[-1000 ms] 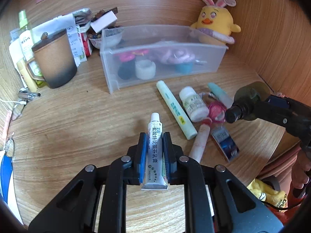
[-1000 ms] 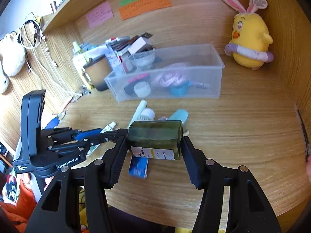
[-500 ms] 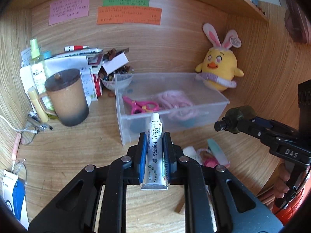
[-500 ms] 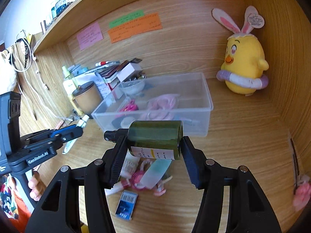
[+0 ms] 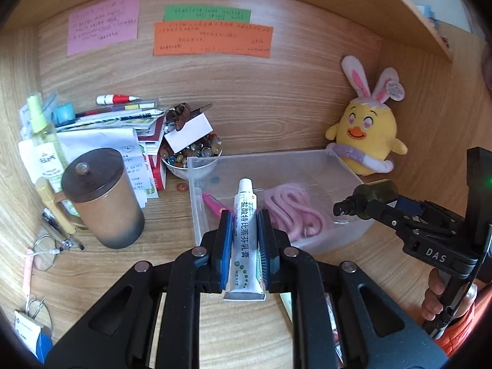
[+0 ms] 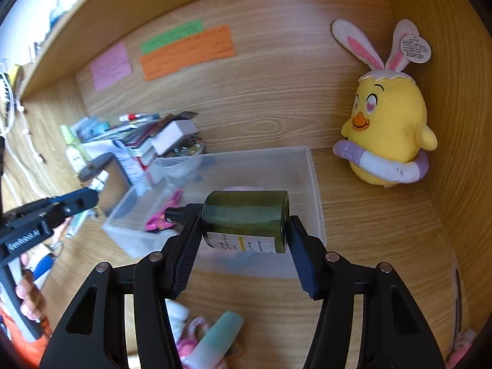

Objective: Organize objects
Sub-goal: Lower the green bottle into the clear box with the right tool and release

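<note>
My left gripper (image 5: 244,240) is shut on a white ointment tube (image 5: 244,230), cap pointing forward, held above the near wall of the clear plastic bin (image 5: 196,203). My right gripper (image 6: 243,240) is shut on a dark green spray bottle (image 6: 246,215) lying sideways, nozzle to the left, over the bin's near right part (image 6: 313,184). The bottle also shows in the left wrist view (image 5: 372,196), over the bin's right corner. The bin holds a pink cord (image 5: 292,206) and pink scissors (image 6: 163,212).
A yellow plush chick (image 5: 366,144) stands right of the bin at the back. A brown lidded mug (image 5: 101,196), a bowl of beads (image 5: 193,153) and stacked papers (image 5: 101,132) are at the left. A teal tube (image 6: 215,338) and small items lie on the desk below my right gripper.
Both grippers rose from the loose items on the desk and moved forward to the bin, each keeping its object. The view tilted up towards the back wall.
</note>
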Demonstrator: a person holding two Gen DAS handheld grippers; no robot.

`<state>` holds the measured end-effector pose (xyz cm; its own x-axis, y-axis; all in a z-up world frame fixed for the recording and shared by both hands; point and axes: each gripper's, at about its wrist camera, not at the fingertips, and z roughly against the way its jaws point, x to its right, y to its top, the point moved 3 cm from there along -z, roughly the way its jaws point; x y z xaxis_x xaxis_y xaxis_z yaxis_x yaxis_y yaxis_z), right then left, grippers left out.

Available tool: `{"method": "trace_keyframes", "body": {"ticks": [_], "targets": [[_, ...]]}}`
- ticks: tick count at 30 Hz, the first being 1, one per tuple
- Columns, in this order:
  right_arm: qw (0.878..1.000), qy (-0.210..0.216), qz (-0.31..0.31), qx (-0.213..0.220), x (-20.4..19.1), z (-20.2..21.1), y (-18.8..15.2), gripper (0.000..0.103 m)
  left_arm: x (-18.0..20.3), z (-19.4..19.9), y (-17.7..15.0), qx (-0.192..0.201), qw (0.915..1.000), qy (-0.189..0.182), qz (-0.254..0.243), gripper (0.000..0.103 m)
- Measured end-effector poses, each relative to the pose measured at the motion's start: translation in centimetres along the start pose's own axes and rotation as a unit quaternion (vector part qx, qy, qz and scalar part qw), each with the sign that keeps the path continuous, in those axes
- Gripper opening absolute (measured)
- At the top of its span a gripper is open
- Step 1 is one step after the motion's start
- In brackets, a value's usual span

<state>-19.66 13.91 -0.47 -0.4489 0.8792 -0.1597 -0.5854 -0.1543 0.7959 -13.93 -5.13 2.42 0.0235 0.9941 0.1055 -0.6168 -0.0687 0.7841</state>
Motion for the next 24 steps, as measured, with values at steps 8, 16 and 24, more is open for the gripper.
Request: {"method": "trace_keyframes", "body": {"ticks": [8, 16, 24], "targets": [[0.999, -0.02, 0.009, -0.035, 0.8, -3.0, 0.4, 0.053, -0.9, -4.4, 0.5, -0.046, 0.999, 0.003, 0.003, 0.016], [0.998, -0.022, 0.026, -0.058, 0.2, -5.0, -0.2, 0.053, -1.0, -7.1, -0.3, -0.078, 0.9969, -0.004, 0.007, 0.016], [0.997, -0.022, 0.04, -0.057, -0.3, -5.0, -0.2, 0.053, -0.7, -7.5, -0.5, -0.084, 0.9965, 0.006, -0.001, 0.016]]}}
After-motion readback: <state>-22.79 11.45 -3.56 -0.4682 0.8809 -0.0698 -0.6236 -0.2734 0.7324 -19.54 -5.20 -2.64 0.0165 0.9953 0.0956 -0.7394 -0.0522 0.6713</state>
